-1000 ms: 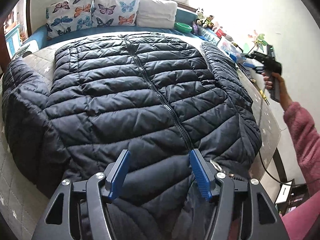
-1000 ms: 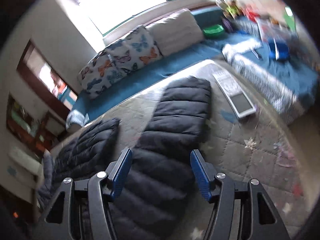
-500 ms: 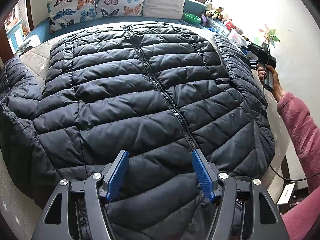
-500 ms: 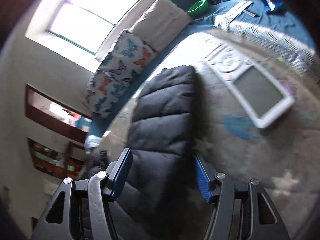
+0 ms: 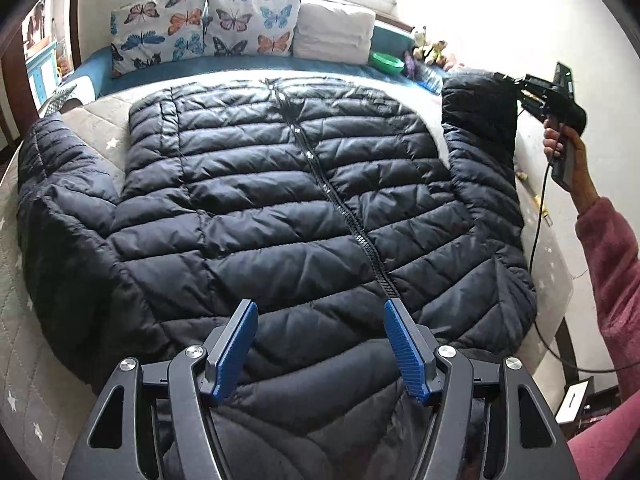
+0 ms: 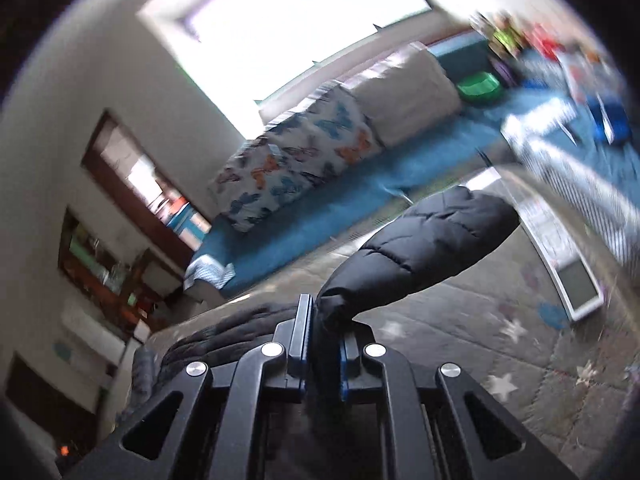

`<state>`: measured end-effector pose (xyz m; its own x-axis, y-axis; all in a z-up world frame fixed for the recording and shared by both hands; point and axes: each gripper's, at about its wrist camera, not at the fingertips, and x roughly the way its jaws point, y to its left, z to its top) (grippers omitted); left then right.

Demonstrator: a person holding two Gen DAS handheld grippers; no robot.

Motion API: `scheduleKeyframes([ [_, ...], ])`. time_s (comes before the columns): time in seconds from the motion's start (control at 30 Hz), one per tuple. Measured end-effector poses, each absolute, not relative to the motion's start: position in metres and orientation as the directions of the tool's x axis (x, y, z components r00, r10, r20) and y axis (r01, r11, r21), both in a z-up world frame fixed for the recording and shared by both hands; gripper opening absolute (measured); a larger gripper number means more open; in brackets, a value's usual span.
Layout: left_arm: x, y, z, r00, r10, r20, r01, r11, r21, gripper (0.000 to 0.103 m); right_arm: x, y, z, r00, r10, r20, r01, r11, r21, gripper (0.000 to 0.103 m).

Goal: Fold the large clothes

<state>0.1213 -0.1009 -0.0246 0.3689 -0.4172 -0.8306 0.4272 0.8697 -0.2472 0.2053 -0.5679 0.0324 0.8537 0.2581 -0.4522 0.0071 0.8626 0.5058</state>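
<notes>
right wrist view — right tongs (image 6: 323, 334) pinch jacket sleeve (image 6: 424, 248); left tongs (image 5: 320, 344) wide over jacket (image 5: 256, 208) — butterfly pillows (image 5: 204, 24) behind.

Jacket (image 5: 260, 200): dark quilted puffer cloth, faint sheen, smooth shell, toothed zip. Bed cover (image 5: 24, 320): matt quilted fabric, star print. Butterfly pillows (image 5: 204, 24): printed matt cloth. Left tool (image 5: 320, 344): matt black plastic frame, ribbed blue pads, shiny metal screws. Person's sleeve (image 5: 612, 264): pink fuzzy fleece.
</notes>
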Motion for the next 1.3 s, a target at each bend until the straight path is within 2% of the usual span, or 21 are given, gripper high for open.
scheduleKeyframes([
  [0.17,0.1,-0.077,-0.008,0.421,-0.446,-0.79,0.436,0.863,-0.255,0.069,0.16,-0.475,0.093,0.864,0.327,-0.383,-0.177,0.909,0.377,0.013],
  [0.4,0.074,-0.033,0.008,0.484,-0.476,-0.734,0.428,0.861,-0.276,0.069,0.106,-0.336,0.112,0.811,0.41,-0.417,-0.36,0.912,0.198,0.013],
  [0.6,0.05,0.012,0.008,0.522,-0.478,-0.706,0.401,0.868,-0.292,0.069,0.08,-0.23,0.045,0.727,0.411,-0.55,-0.45,0.89,0.072,0.013],
  [0.63,0.046,0.019,0.006,0.526,-0.478,-0.704,0.392,0.87,-0.298,0.072,0.078,-0.218,0.029,0.707,0.411,-0.576,-0.464,0.883,0.061,0.013],
  [0.67,0.044,0.024,0.005,0.53,-0.475,-0.703,0.383,0.873,-0.301,0.079,0.078,-0.206,0.008,0.667,0.415,-0.619,-0.48,0.875,0.069,0.015],
  [0.73,0.036,0.038,0.001,0.546,-0.462,-0.699,0.356,0.883,-0.306,0.08,0.075,-0.19,-0.023,0.6,0.397,-0.695,-0.498,0.865,0.064,0.015],
  [0.8,0.031,0.045,-0.001,0.547,-0.463,-0.697,0.343,0.884,-0.318,0.08,0.075,-0.181,-0.062,0.519,0.376,-0.768,-0.504,0.86,0.08,0.017],
  [0.87,0.027,0.053,-0.002,0.55,-0.462,-0.696,0.327,0.886,-0.329,0.08,0.072,-0.183,-0.076,0.497,0.362,-0.788,-0.494,0.865,0.086,0.019],
  [0.9,0.026,0.054,-0.001,0.55,-0.465,-0.694,0.325,0.884,-0.335,0.08,0.068,-0.185,-0.074,0.507,0.363,-0.782,-0.493,0.866,0.083,0.019],
  [0.97,0.025,0.051,0.004,0.552,-0.477,-0.684,0.336,0.878,-0.342,0.08,0.064,-0.191,-0.063,0.501,0.396,-0.77,-0.509,0.854,0.108,0.03],
  [1.03,0.025,0.044,0.011,0.557,-0.487,-0.673,0.355,0.872,-0.337,0.08,0.056,-0.19,-0.053,0.495,0.439,-0.75,-0.517,0.843,0.152,0.036],
  [1.13,0.032,0.022,0.021,0.55,-0.519,-0.654,0.399,0.852,-0.34,0.08,0.05,-0.208,-0.03,0.501,0.507,-0.701,-0.533,0.819,0.212,0.037],
  [1.2,0.035,0.006,0.023,0.535,-0.537,-0.653,0.434,0.837,-0.333,0.08,0.047,-0.226,-0.02,0.539,0.5,-0.678,-0.5,0.838,0.22,0.039],
  [1.3,0.043,-0.018,0.016,0.508,-0.538,-0.673,0.46,0.83,-0.316,0.08,0.062,-0.274,-0.008,0.621,0.412,-0.667,-0.379,0.902,0.206,0.051],
])
